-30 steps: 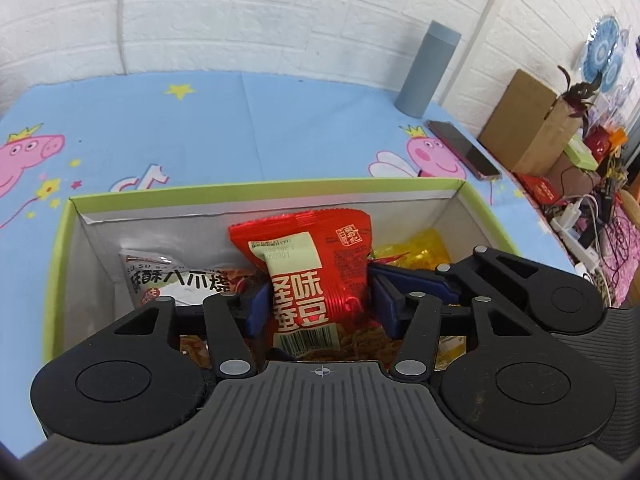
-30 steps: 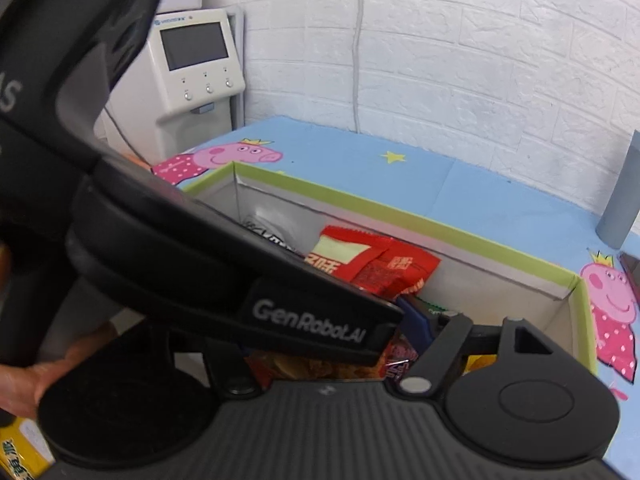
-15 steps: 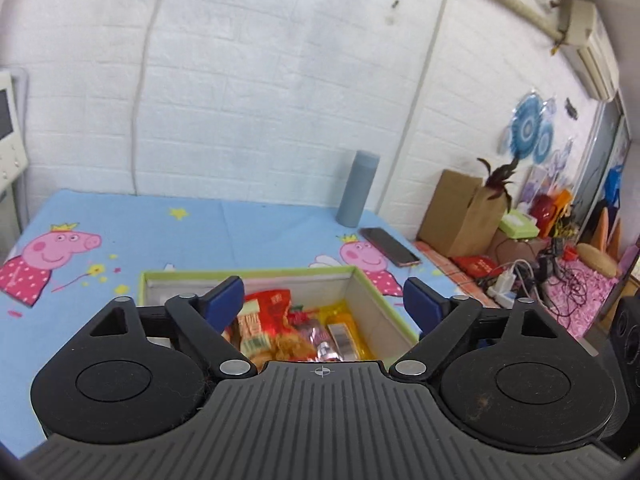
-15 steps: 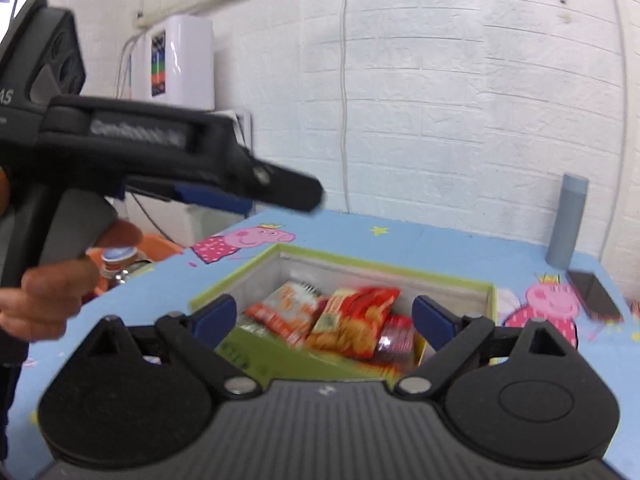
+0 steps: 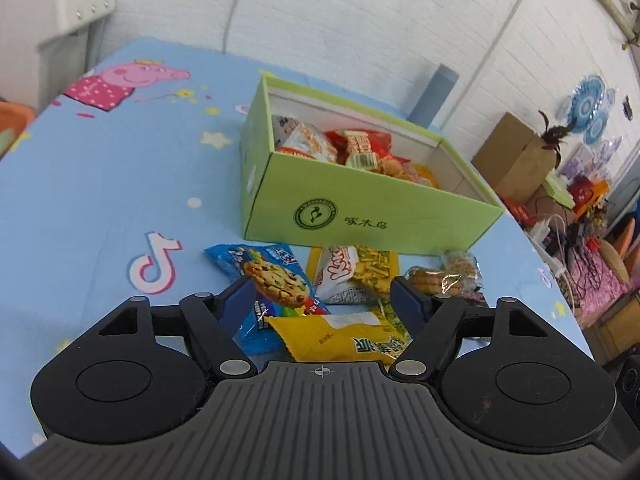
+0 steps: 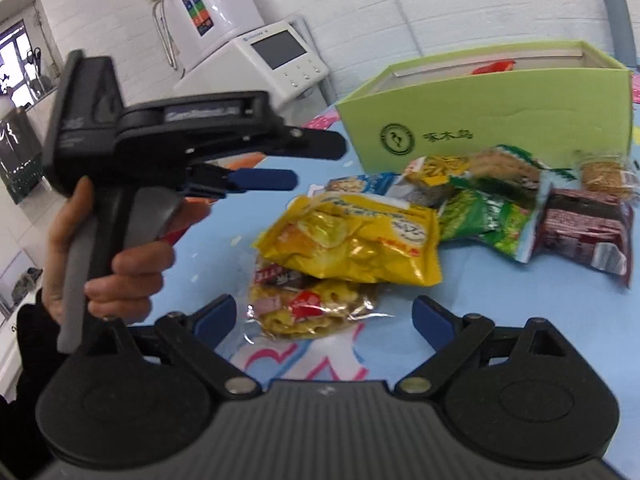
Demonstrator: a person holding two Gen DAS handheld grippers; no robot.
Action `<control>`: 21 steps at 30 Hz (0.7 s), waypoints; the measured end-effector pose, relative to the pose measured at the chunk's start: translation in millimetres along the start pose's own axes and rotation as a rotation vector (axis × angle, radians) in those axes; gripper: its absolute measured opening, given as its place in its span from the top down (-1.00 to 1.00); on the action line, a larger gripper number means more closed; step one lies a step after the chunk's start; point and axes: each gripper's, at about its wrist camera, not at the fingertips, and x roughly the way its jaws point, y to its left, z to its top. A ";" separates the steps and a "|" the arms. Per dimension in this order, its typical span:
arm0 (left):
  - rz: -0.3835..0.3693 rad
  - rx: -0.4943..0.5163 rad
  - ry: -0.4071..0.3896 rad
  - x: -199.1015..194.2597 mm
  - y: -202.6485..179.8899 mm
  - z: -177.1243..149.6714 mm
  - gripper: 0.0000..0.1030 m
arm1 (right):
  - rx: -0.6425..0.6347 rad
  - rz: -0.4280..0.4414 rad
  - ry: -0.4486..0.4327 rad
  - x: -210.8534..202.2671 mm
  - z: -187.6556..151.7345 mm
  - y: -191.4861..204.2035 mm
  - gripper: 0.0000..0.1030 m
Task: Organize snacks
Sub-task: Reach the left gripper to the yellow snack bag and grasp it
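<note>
A green box [image 5: 360, 200] holds several snack packets, a red one [image 5: 360, 142] on top. Loose snacks lie in front of it: a blue cookie packet [image 5: 272, 284], a yellow packet [image 5: 340, 338], a white-and-green packet [image 5: 356, 272] and a clear biscuit packet [image 5: 444, 274]. My left gripper [image 5: 323, 302] is open and empty just above the yellow packet. My right gripper [image 6: 325, 316] is open and empty over a clear noodle-snack packet [image 6: 312, 306], beside a yellow chip bag [image 6: 352, 240]. The box also shows in the right wrist view [image 6: 480, 112].
A green packet [image 6: 488, 216] and a dark red packet [image 6: 584, 228] lie right of the chip bag. The left gripper and its hand [image 6: 120, 248] fill the right view's left side. A grey bottle [image 5: 434, 94] and a cardboard box [image 5: 512, 156] stand behind.
The left gripper let go of the red packet in the box and opened. Both grippers pulled back from the box and dropped toward the loose snacks on the cloth.
</note>
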 end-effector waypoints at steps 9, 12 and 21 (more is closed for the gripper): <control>-0.211 -0.029 0.135 5.7 -14.8 -23.6 0.41 | -0.052 -0.087 0.014 8.0 13.4 8.8 -0.82; -0.236 -0.004 0.138 1.5 -45.0 -42.2 0.30 | -0.060 -0.131 0.001 -13.9 4.4 6.1 -0.82; -0.249 0.041 0.196 14.5 -122.9 -106.8 0.20 | -0.044 -0.304 0.032 -75.8 -41.7 -27.4 -0.81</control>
